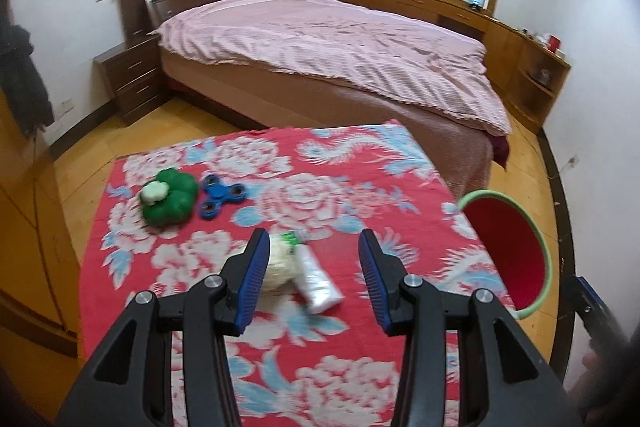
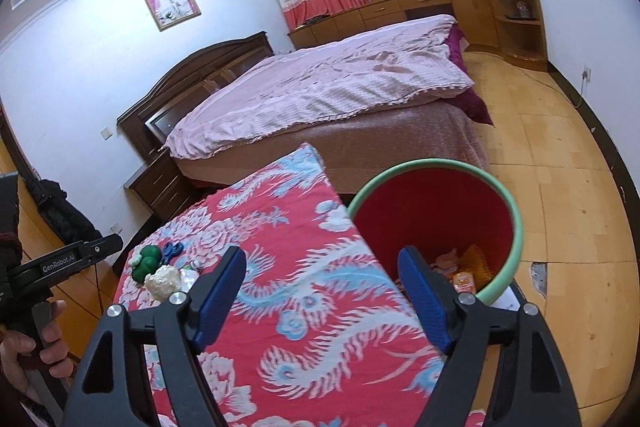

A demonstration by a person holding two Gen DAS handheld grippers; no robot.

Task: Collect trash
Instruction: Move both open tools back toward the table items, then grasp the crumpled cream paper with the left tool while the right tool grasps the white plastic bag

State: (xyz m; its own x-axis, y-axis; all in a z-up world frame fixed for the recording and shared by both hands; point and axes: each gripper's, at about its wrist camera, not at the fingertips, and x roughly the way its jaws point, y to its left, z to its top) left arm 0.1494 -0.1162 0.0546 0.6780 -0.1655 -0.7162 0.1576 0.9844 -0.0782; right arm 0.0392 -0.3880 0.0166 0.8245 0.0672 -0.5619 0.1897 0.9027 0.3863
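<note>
A bedroom table wore a red floral cloth (image 1: 304, 187). Some wrappers already lay in the red bin (image 2: 516, 227) beside it. A crumpled paper wad (image 1: 278, 263) and plastic wrapper (image 1: 316, 279) remained on the cloth. The left gripper (image 1: 314, 279) and right gripper (image 2: 324, 295) were both spread, holding nothing.

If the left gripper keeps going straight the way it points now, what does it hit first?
Most likely the clear plastic wrapper lying beside the crumpled paper ball on the floral tablecloth. Both sit between the left gripper's open fingers, though depth is uncertain in this view.
</note>
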